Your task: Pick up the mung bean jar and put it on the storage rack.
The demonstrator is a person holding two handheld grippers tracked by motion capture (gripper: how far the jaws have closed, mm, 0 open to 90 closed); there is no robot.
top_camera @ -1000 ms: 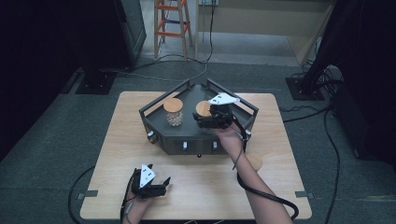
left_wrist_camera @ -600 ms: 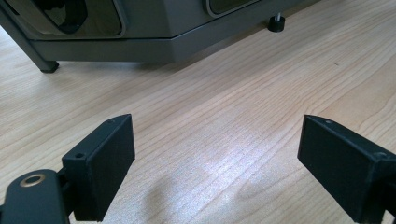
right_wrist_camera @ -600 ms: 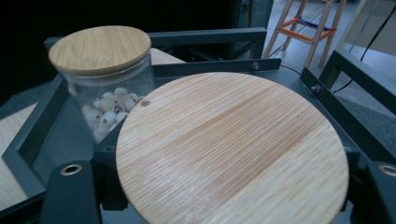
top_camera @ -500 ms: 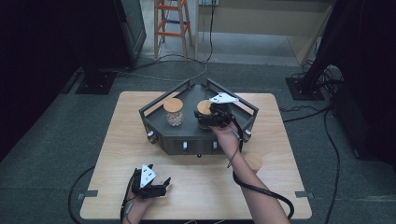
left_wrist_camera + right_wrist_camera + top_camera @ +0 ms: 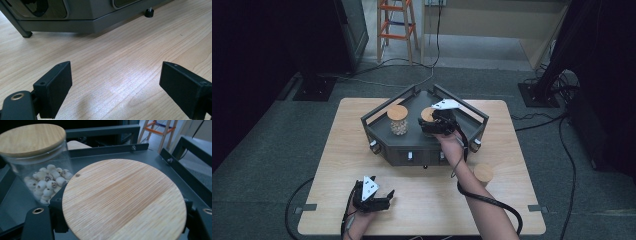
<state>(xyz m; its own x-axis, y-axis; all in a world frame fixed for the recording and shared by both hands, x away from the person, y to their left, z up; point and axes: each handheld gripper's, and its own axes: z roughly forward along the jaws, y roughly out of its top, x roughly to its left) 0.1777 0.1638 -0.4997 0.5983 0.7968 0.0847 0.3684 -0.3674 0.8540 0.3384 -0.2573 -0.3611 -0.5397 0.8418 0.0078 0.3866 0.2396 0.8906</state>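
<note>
Bamboo fills the space between your right gripper's point(image 5: 428, 126) jaws: they are clenched on a jar with a wooden lid point(image 5: 124, 201), pressing in from either side just under the lid's rim, so the disc sits flat and level above them. That low, side-on hold reads as a carrying grip, keeping the jar upright while you bring it over the dark metal tray point(image 5: 377, 131) in the middle of the table point(image 5: 337, 150). In the high view your right gripper hangs inside the tray's railed edge, right of centre, with your forearm reaching in across the front rail. Just beside the jar you hold, a second jar point(image 5: 41, 167) already stands on the tray floor, its own wooden lid on and pale round beads or seeds showing through the glass; the two are near each other but I cannot tell whether they touch. I'd judge you are setting this jar down next to it, so keep a small gap on that side. Your left gripper point(image 5: 373, 200) rests low on the bare table near your edge, well apart from the tray, jaws spread wide with nothing between them; in the left gripper view they frame plain wood grain and the tray's front foot. It seems parked out of the way. A loose wooden lid point(image 5: 483, 173) lies on the table to the right of the tray, close to your right forearm.
</note>
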